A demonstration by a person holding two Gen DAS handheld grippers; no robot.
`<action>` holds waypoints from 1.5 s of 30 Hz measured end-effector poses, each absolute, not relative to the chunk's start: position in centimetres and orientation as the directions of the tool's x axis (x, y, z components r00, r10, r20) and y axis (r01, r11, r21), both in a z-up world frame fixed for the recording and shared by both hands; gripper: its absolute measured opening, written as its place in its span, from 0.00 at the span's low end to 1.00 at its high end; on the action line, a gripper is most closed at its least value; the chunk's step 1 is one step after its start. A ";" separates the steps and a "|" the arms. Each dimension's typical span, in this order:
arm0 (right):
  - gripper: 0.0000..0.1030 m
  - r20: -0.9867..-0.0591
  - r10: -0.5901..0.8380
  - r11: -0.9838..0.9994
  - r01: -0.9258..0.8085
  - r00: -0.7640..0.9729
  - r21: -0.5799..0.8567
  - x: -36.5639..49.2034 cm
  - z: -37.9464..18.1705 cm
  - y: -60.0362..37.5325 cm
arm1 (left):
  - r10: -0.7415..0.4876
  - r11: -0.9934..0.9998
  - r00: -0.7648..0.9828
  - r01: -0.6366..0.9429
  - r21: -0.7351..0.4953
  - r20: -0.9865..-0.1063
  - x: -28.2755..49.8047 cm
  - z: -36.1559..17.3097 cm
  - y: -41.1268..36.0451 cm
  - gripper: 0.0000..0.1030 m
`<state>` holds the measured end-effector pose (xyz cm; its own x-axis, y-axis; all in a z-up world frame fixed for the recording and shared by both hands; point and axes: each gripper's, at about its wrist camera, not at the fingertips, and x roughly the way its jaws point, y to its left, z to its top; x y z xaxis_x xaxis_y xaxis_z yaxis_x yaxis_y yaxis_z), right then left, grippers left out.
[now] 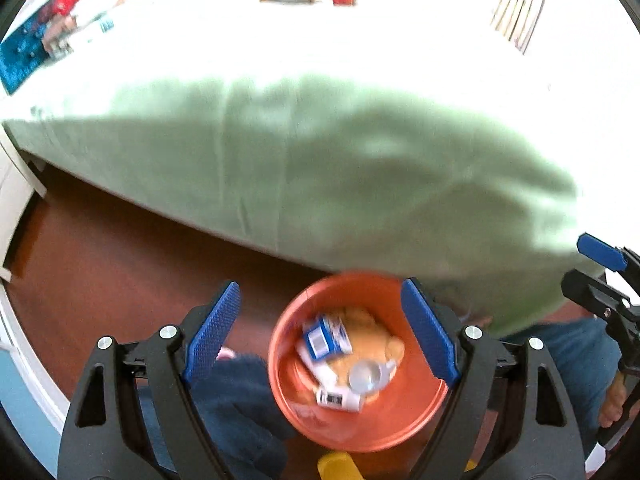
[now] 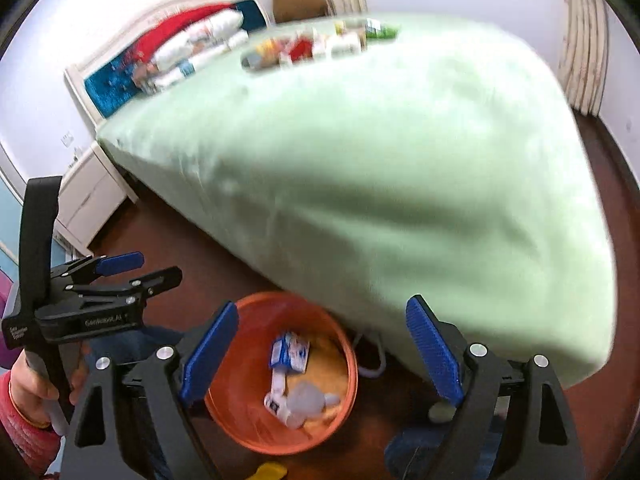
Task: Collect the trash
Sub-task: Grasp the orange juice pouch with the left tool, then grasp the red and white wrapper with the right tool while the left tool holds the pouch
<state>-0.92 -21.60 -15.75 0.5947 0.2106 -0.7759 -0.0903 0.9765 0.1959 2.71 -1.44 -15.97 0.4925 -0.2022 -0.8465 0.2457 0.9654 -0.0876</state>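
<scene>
While two grippers gape, one orange bucket point(image 1: 360, 420) waits

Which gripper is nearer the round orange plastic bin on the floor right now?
Too close to call. The left gripper and right gripper both hover open above the round orange plastic bin, side by side, neither touching it.

- Showing pale green across the bed sheet point(image 2: 400, 160).
- Glowing orange on the round bin point(image 2: 344, 360), holding a blue-and-white carton point(image 2: 289, 354).
- Wearing blue ribbed pads on black frames: left tongs point(image 1: 320, 332) and right tongs point(image 2: 320, 360).
- Spreading dark reddish brown over the floor point(image 1: 120, 264).
- Showing teal on the white-framed headboard point(image 2: 108, 88), with red and white pillows point(image 2: 188, 40) against it.
- Carrying cream and tan stripes down the curtains point(image 2: 584, 52).
</scene>
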 end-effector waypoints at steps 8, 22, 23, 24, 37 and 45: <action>0.86 -0.677 0.206 0.976 -0.098 0.706 0.195 -0.1 -11.2 -22.1 | -0.207 0.974 0.631 0.209 -0.093 -0.748 8.1 -9.9 -0.1 0.86; 0.86 -0.675 0.221 0.969 -0.078 0.704 0.237 2.0 -12.0 -23.3 | -0.284 0.958 0.654 0.166 -0.233 -0.701 26.9 -7.0 -1.4 0.86; 0.86 -0.678 0.223 0.968 -0.075 0.701 0.240 2.2 -12.2 -23.4 | -0.286 0.957 0.631 0.160 -0.240 -0.721 28.8 -7.3 -1.7 0.86; 0.86 -0.679 0.223 0.967 -0.073 0.700 0.242 2.4 -12.4 -23.5 | -0.284 0.958 0.617 0.159 -0.238 -0.734 29.8 -7.5 -2.0 0.86; 0.86 -0.681 0.211 0.967 -0.050 0.701 0.249 4.0 -13.0 -25.0 | -0.330 0.942 0.437 0.097 -0.320 -0.837 38.8 -10.0 -3.2 0.73; 0.87 -0.683 0.208 0.966 -0.037 0.700 0.257 4.0 -13.0 -25.5 | -0.409 0.908 0.463 0.117 -0.403 -0.787 37.4 -8.7 -2.7 0.43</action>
